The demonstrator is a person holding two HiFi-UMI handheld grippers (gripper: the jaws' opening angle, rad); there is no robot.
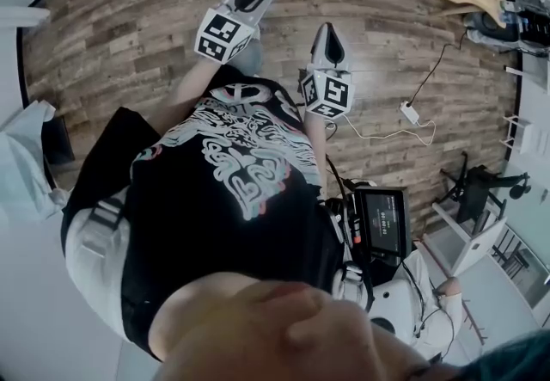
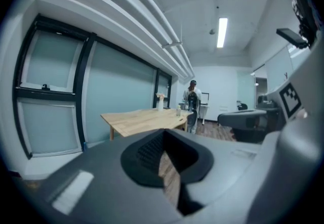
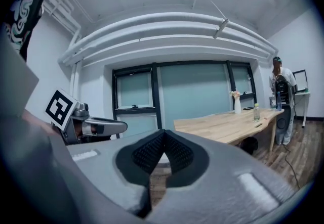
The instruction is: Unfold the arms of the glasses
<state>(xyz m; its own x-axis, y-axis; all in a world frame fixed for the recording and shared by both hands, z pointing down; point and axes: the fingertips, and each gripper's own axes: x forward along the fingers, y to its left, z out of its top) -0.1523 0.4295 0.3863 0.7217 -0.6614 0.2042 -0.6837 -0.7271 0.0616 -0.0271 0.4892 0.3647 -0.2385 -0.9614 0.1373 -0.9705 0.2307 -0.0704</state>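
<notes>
The ribbed pads of my left gripper [image 2: 163, 133] are pressed together at the tips with nothing between them. Only a sliver of plank floor [image 1: 129, 44] shows through the notch below. My right gripper [image 3: 163, 135] is the same: pads meeting in a point and pinching nothing.

Each gripper's own view catches the other. From the left one, my right gripper sits at the right edge with its marker cube [image 2: 289, 98]. From the right one, my left gripper lies level at the left under its own marker cube [image 3: 61, 107].

Both gripper views look across the room to a light wooden table [image 3: 228, 122]. The right gripper view shows a white vase [image 3: 237, 104] and a bottle [image 3: 256, 112] on it, and a person [image 3: 280, 85] standing at the far end. In the left gripper view those are tiny. The small things on the table are too small for me to tell whether the glasses are among them.

Only the head view shows both grippers side by side over the floor, in front of my black printed shirt [image 1: 232, 199]. It also shows a small screen [image 1: 382, 220] at my hip and a white adapter [image 1: 411, 113] on its cable on the floor.
</notes>
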